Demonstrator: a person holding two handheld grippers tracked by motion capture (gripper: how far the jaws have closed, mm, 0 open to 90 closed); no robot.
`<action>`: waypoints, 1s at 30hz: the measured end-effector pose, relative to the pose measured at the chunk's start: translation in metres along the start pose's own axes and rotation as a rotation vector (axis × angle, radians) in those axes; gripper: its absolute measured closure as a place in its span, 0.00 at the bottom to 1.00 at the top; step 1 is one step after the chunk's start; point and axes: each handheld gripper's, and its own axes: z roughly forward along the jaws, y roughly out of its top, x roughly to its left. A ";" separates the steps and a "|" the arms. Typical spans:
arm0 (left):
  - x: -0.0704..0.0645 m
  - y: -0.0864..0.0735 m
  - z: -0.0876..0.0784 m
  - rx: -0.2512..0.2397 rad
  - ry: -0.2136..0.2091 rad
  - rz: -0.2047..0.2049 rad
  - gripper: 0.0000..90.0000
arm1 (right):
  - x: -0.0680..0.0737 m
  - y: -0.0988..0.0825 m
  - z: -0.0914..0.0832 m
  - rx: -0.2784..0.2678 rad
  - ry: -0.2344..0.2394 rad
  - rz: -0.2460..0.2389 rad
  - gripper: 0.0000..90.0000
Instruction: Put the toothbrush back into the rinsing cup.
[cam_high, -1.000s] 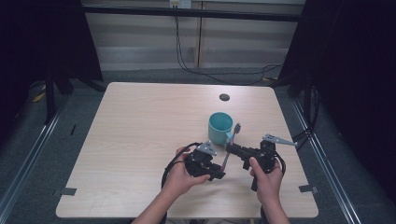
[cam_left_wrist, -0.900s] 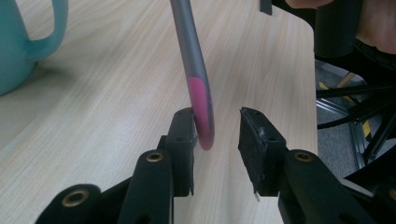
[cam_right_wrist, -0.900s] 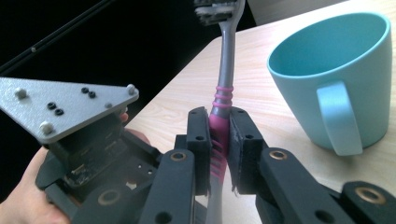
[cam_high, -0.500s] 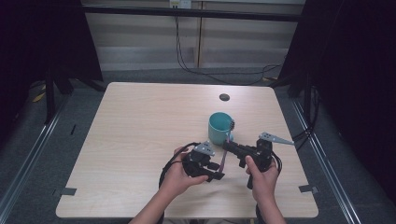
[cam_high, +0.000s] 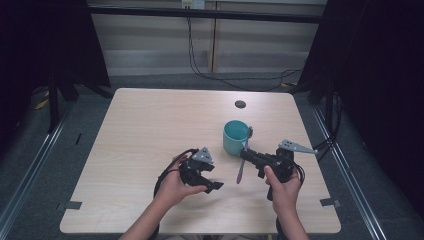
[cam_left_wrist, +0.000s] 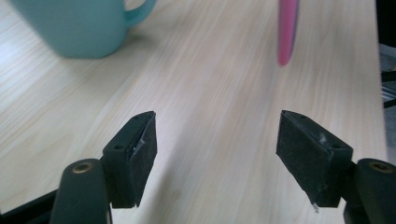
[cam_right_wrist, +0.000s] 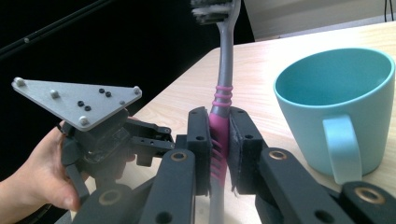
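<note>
right gripper (cam_right_wrist: 219, 140), low in the centre of its own view, clamps the pink handle of a toothbrush (cam_right_wrist: 223, 70), whose bristles reach the top edge. left gripper (cam_left_wrist: 217, 140) has just been opening its jaws; they stand apart over bare table (cam_left_wrist: 210, 93) with nothing between them. teal mug (cam_high: 236, 137) stands just beyond the brush, right of centre in the high view.

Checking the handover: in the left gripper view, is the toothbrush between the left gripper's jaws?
No: the left gripper has empty, open jaws, and the toothbrush hangs beyond them.
</note>
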 end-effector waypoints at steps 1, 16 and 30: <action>0.002 -0.003 -0.002 0.004 0.004 -0.003 0.32 | 0.000 0.000 0.000 0.000 -0.001 -0.003 0.90; 0.018 -0.045 -0.018 0.038 0.056 -0.036 0.28 | 0.003 0.009 -0.001 -0.001 -0.020 -0.040 0.90; 0.027 -0.075 -0.033 0.054 0.106 -0.045 0.26 | 0.006 0.021 0.002 -0.009 -0.034 -0.064 0.90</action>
